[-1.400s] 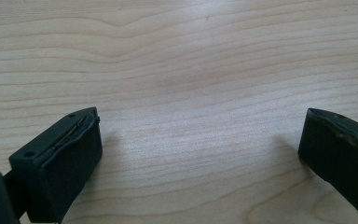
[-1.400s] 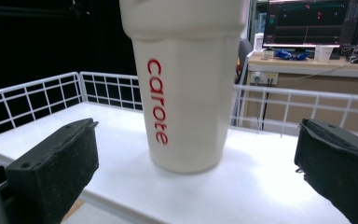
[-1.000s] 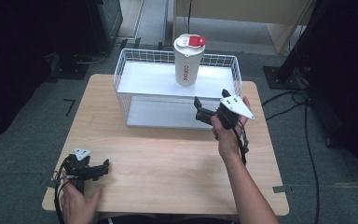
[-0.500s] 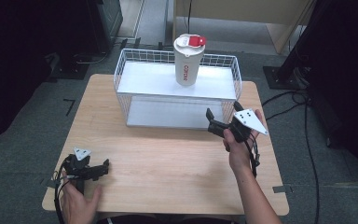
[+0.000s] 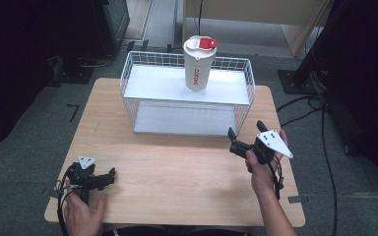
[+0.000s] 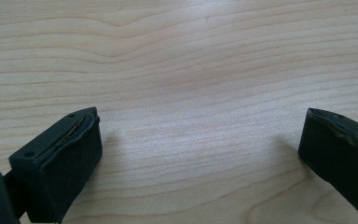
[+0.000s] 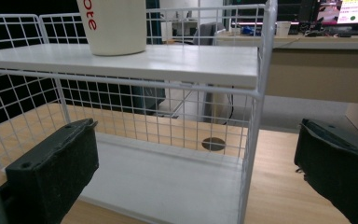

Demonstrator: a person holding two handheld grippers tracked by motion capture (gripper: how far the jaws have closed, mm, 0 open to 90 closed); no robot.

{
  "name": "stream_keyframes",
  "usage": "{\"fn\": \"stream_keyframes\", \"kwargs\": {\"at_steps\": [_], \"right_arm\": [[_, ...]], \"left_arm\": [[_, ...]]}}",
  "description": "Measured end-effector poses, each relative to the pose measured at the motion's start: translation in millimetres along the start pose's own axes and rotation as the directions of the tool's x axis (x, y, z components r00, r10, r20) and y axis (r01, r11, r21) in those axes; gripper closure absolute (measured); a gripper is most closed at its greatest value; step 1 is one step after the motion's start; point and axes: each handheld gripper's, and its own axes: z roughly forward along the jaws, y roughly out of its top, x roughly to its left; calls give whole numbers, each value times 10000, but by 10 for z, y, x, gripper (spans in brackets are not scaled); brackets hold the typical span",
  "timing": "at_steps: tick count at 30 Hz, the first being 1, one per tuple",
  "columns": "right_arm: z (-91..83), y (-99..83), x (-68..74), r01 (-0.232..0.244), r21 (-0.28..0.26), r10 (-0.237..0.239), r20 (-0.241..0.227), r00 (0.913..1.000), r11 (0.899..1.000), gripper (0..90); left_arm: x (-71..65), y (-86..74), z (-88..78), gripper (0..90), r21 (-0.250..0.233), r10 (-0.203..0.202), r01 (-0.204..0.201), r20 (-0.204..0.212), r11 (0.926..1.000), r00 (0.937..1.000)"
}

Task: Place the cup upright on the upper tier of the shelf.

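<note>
I held the right hand-held gripper (image 5: 246, 138) empty, jaws apart, near the surface's (image 5: 177, 172) right edge, facing the wire rack (image 5: 243, 105). The cup (image 5: 197, 64) stood upright on the rack's top shelf toward its back edge. My judgement was that a level approach at mid-body would suit, while the left hand-held gripper (image 5: 109, 177), also apart, rested at the front-left corner.

White cup (image 5: 198, 64) on wire rack (image 5: 187, 88), right gripper (image 5: 246, 140) near rack, left gripper (image 5: 109, 176) on table (image 5: 177, 172)
</note>
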Motion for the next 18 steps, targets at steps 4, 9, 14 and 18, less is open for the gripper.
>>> {"fn": "stream_keyframes", "kwargs": {"at_steps": [4, 9, 14, 18], "right_arm": [[-73, -98, -55, -9, 120, 7, 185, 9998, 9999, 0], [-165, -217, -141, -10, 307, -3, 405, 9992, 9995, 0], [-259, -330, -232, -59, 496, 29, 600, 9982, 9988, 0], [-331, -417, -308, -137, 646, 86, 787, 9969, 9978, 0]], "left_arm": [[0, 0, 0, 0, 1, 0, 0, 0, 10000, 10000], [-1, 0, 0, 0, -9, -9, 9, 1, 10000, 10000], [-1, 0, 1, 0, -11, -16, 16, 2, 10000, 10000], [-1, 0, 0, 0, -9, -11, 11, 1, 10000, 10000]]}}
